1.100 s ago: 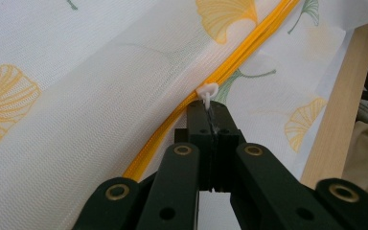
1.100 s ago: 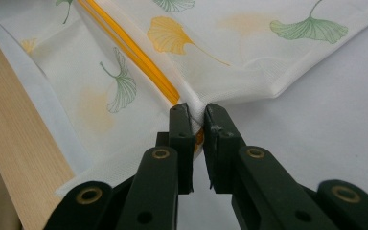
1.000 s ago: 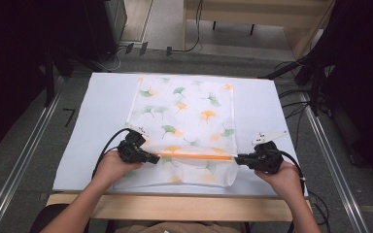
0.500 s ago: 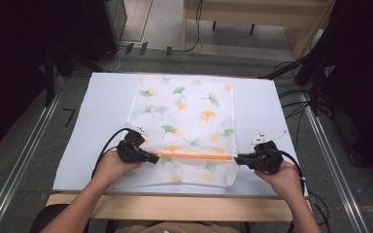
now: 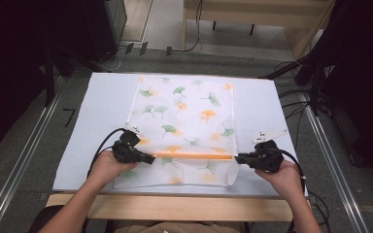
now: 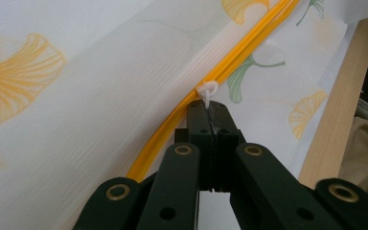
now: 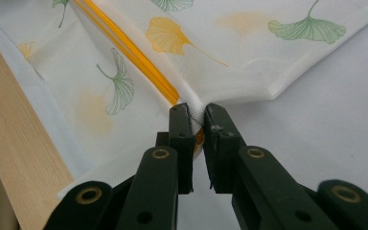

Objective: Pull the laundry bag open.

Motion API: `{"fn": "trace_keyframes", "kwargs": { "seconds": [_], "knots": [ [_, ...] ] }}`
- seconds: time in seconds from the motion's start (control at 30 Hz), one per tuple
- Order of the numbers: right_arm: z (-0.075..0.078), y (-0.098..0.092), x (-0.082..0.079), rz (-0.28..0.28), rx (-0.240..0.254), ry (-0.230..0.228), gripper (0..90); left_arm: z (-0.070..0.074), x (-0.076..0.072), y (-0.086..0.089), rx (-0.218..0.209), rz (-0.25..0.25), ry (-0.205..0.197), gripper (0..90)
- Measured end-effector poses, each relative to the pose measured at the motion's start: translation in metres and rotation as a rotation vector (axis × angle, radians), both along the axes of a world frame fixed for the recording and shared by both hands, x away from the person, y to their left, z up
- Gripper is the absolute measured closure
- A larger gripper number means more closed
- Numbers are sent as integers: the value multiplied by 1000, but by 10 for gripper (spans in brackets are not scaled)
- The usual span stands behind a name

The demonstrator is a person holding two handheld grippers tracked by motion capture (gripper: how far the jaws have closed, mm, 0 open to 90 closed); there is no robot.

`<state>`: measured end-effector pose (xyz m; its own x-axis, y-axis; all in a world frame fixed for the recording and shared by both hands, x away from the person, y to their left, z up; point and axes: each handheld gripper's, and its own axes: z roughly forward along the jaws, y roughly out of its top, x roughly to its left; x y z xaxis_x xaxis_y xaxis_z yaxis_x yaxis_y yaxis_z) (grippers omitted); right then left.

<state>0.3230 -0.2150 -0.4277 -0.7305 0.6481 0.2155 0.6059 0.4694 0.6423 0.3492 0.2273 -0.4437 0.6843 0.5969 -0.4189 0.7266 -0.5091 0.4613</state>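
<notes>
1. Nearest, the person's forearms are coming in over the pale wooden edge of the surface, elbows out, both hands lying low on the white sheet covering the surface.
2. Just beyond, the left hand-held gripper is lying level, pointing inward along the orange zipper. Its jaws are pressing flat together on a small white zipper pull, pinching it right beside the zipper's orange teeth.
3. Opposite, the right hand-held gripper is pointing back toward the left one, also lying level. Its jaws are clamping the bunched corner of the white mesh bag where the zipper ends; in the right gripper view the cloth is puckering between the pads.
4. The two grips are probably working as a pair: the right one appears to be anchoring the zipper's end so the seam is staying taut and straight, while the left one is gripping the pull, ready to slide it along.
5. The bag itself, printed with green and orange ginkgo leaves, is lying flat in the middle of the surface, the zipper crossing it near the person's edge, the rest stretching away toward the far side.
6. Farther off, dark equipment and cables are lying on the floor around the surface.
</notes>
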Motion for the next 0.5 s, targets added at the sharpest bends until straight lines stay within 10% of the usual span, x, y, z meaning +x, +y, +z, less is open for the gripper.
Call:
{"fn": "trace_keyframes", "kwargs": {
  "seconds": [0.5],
  "knots": [
    [-1, 3, 2, 7, -6, 4, 844, 1, -5, 27, 4, 45, 17, 900]
  ]
}}
